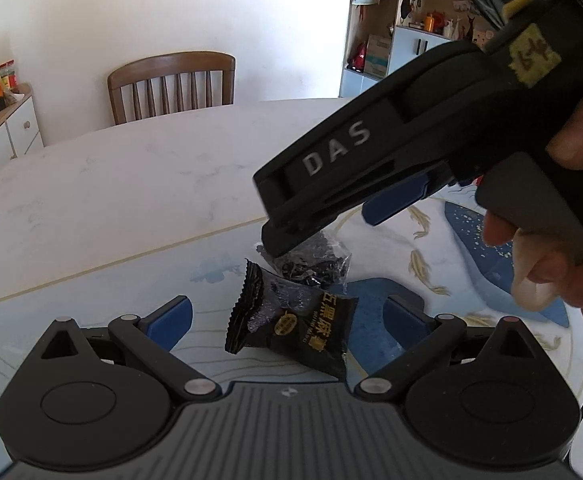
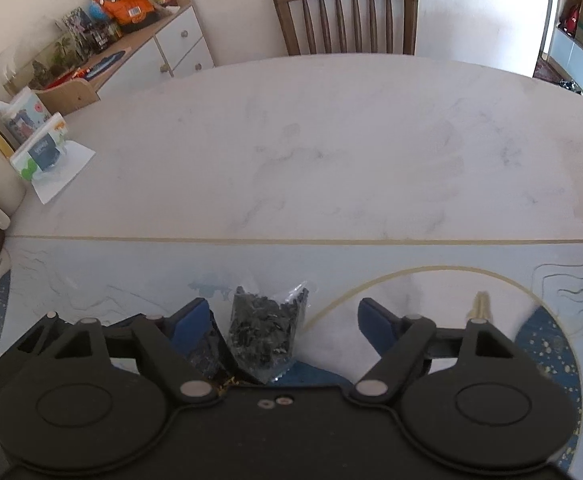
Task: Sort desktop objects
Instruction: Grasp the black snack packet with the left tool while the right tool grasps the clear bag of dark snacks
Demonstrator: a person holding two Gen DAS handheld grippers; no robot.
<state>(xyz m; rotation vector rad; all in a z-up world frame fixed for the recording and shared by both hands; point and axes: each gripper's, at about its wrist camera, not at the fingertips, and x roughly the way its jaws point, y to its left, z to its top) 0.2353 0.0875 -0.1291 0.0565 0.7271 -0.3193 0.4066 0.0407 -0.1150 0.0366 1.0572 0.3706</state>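
A black snack packet (image 1: 291, 320) with gold print lies on the patterned mat, between the blue pads of my left gripper (image 1: 287, 304). That gripper is open and its pads stand clear of the packet. Just beyond lies a clear bag of small black pieces (image 1: 315, 262), (image 2: 265, 332). My right gripper (image 2: 283, 308) is open around this bag, which sits nearer its left finger (image 2: 191, 324) and is not pressed. In the left wrist view a hand (image 1: 551, 272) holds the right gripper's black body (image 1: 371, 152) slanting down over the bag.
The mat (image 2: 91, 276) with blue and gold fish pattern covers the near part of a white marble table (image 2: 331, 152). A wooden chair (image 2: 345, 16) stands at the far side. Tissue packs (image 2: 39, 148) sit at the table's left. A sideboard (image 2: 171, 40) carries an orange bag.
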